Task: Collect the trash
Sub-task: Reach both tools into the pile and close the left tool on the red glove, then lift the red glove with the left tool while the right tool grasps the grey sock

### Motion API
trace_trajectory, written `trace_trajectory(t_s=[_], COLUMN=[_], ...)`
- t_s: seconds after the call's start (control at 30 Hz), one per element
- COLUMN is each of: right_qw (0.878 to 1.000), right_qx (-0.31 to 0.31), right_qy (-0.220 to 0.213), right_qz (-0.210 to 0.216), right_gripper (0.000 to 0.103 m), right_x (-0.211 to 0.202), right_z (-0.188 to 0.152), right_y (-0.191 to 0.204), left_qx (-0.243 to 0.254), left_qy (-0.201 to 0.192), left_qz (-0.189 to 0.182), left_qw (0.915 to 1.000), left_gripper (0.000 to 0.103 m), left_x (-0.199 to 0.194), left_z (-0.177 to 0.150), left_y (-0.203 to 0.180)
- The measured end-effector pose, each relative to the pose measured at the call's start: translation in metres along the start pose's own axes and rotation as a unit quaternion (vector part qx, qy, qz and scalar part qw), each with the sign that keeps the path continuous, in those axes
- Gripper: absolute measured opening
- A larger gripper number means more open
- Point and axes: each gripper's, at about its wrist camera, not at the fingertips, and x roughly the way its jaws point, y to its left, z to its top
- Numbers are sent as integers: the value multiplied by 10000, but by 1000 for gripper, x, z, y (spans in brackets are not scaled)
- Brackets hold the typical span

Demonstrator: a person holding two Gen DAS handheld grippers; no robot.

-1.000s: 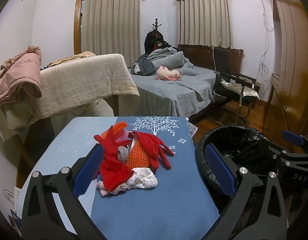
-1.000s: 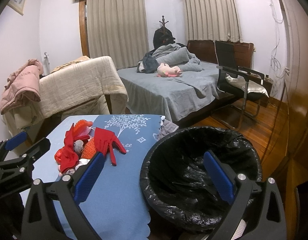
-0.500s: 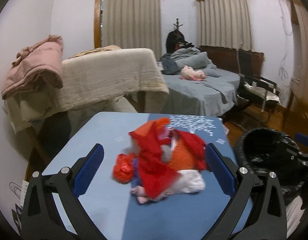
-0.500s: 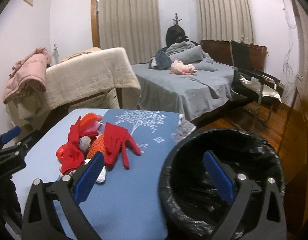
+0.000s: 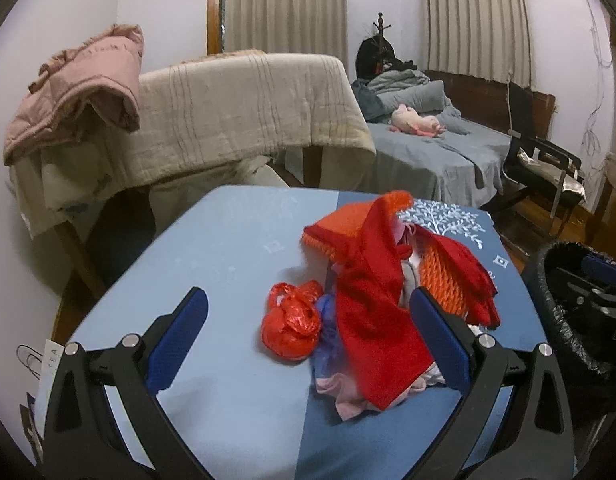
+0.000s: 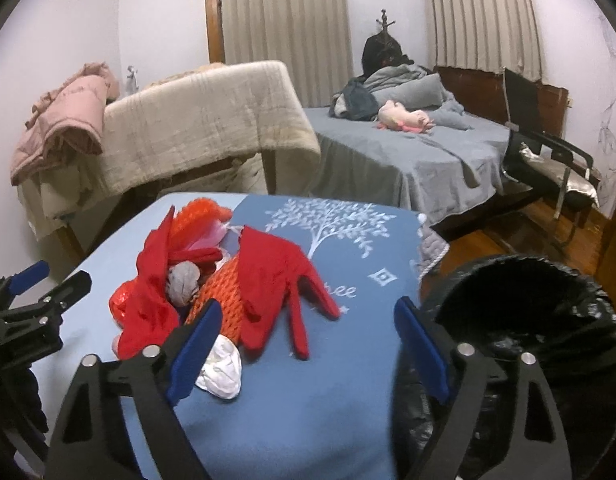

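Note:
A heap of trash lies on the blue tablecloth [image 5: 212,264]: a crumpled red plastic bag [image 5: 292,326], red cloth [image 5: 373,312], orange netting [image 5: 441,280], a red glove [image 6: 280,280], a white wad [image 6: 222,372] and a grey wad [image 6: 182,282]. My left gripper [image 5: 308,336] is open, just short of the red bag, its jaws either side of the heap. My right gripper [image 6: 308,344] is open over the table's near right part, beside the heap. A black-lined trash bin [image 6: 535,332] stands right of the table and also shows in the left wrist view [image 5: 579,312].
A beige-draped piece of furniture [image 5: 244,112] with a pink jacket [image 5: 80,84] stands behind the table. A grey bed [image 6: 407,152] with a pink toy [image 6: 403,118] is further back. A black chair [image 6: 547,152] stands on the wooden floor at right.
Both grippers have shifted left and closer to the heap. The bin has slid toward the right edge of both views; the red bag has come into the left wrist view.

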Motion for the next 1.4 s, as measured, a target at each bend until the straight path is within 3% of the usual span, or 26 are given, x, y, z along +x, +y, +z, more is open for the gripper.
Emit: trace_trajectory(t_s=[0.23, 0.53, 0.63, 0.7, 0.8, 0.9, 1.03, 1.3, 1.4], right_qw=[9996, 9994, 9993, 9993, 9993, 9993, 9994, 9997, 9995], right_qx=[-204, -253, -248, -242, -246, -260, -259, -201, -230], right_qy=[113, 160, 184, 187, 194, 212, 179, 117, 157], right_qz=[-132, -199, -202, -199, -189, -167, -107, 48, 138], right_gripper=[82, 82, 82, 82, 82, 82, 82, 82, 75], right_x=[18, 29, 31, 32, 33, 35, 34, 40, 50], right_z=[-7, -8, -8, -8, -9, -9, -8, 2, 8], right_y=[6, 2, 1, 0, 0, 0, 3, 10, 14], left_qx=[125, 217, 226, 219, 237, 213, 64, -90, -106], left_qy=[199, 369, 470, 562, 626, 546, 458, 279, 259], left_qz=[-285, -543, -605, -686, -672, -668, -667, -668, -676], left_qw=[9993, 9976, 9968, 9958, 9955, 9960, 9967, 9973, 9973], left_gripper=[96, 75, 57, 36, 19, 9, 4, 4, 4], left_x=[24, 49, 57, 63, 69, 64, 53, 28, 32], left_z=[-8, -7, -7, -9, -13, -14, -9, -1, 4], left_y=[-12, -32, -36, -38, -40, -38, -27, -9, -9])
